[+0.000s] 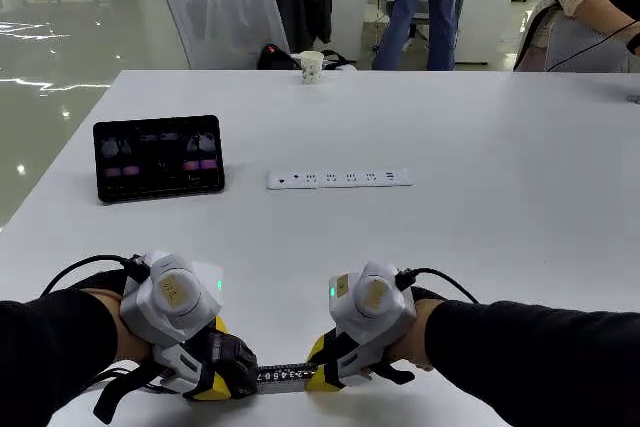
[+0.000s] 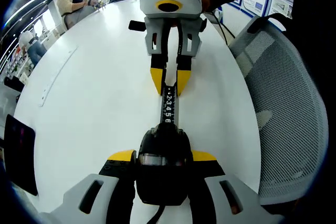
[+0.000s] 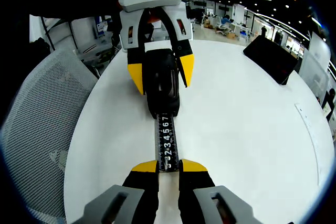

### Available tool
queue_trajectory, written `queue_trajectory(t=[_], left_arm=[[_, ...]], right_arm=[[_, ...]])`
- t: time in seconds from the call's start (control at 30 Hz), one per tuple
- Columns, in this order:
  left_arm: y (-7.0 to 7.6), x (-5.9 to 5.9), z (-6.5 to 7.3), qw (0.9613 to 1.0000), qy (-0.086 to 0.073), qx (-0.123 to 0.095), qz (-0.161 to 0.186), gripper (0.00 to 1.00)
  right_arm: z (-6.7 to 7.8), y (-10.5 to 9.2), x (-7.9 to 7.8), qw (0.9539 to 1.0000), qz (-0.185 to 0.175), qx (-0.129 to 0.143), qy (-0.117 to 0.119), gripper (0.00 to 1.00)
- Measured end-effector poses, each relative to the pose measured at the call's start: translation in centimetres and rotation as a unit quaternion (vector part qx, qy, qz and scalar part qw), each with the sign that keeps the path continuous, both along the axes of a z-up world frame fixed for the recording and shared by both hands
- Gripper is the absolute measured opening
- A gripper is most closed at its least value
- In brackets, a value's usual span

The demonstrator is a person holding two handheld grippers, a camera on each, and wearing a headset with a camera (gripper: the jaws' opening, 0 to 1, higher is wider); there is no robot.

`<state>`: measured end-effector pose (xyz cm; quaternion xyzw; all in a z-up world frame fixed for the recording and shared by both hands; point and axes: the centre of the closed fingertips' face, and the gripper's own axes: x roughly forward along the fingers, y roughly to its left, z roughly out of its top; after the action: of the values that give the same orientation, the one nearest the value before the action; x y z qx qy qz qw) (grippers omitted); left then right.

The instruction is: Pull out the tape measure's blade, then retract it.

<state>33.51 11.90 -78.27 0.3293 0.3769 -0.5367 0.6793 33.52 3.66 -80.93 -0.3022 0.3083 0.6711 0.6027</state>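
Note:
A black tape measure case (image 1: 228,365) (image 2: 163,156) (image 3: 161,85) sits low over the white table's near edge, with my left gripper (image 1: 215,372) (image 2: 163,157) shut on it. A short stretch of the numbered blade (image 1: 285,376) (image 2: 168,106) (image 3: 166,142) runs out of the case toward the right. My right gripper (image 1: 322,379) (image 3: 168,166) is shut on the blade's free end, and it faces the left gripper (image 3: 160,80) a few centimetres away. In the left gripper view the right gripper (image 2: 169,82) pinches the blade between its yellow fingertips (image 2: 157,80).
A white power strip (image 1: 339,179) lies mid-table, a black tablet (image 1: 158,157) stands at the left, and a paper cup (image 1: 312,66) sits at the far edge. A mesh chair (image 2: 286,108) is beside the near edge. People stand beyond the table.

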Motion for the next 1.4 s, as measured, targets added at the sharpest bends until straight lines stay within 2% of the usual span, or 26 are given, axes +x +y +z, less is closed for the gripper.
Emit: queue_trajectory(t=[1.03, 1.4], left_arm=[[-0.2, 0.0, 0.1, 1.0000, -0.001, -0.002, 0.003, 0.33], [-0.2, 0.0, 0.2, 1.0000, -0.002, -0.003, 0.003, 0.33]], right_arm=[[0.1, -3.8, 0.3, 0.9998, -0.010, -0.013, 0.006, 0.10], [0.1, -4.7, 0.5, 0.9998, -0.004, -0.019, -0.001, 0.10]])
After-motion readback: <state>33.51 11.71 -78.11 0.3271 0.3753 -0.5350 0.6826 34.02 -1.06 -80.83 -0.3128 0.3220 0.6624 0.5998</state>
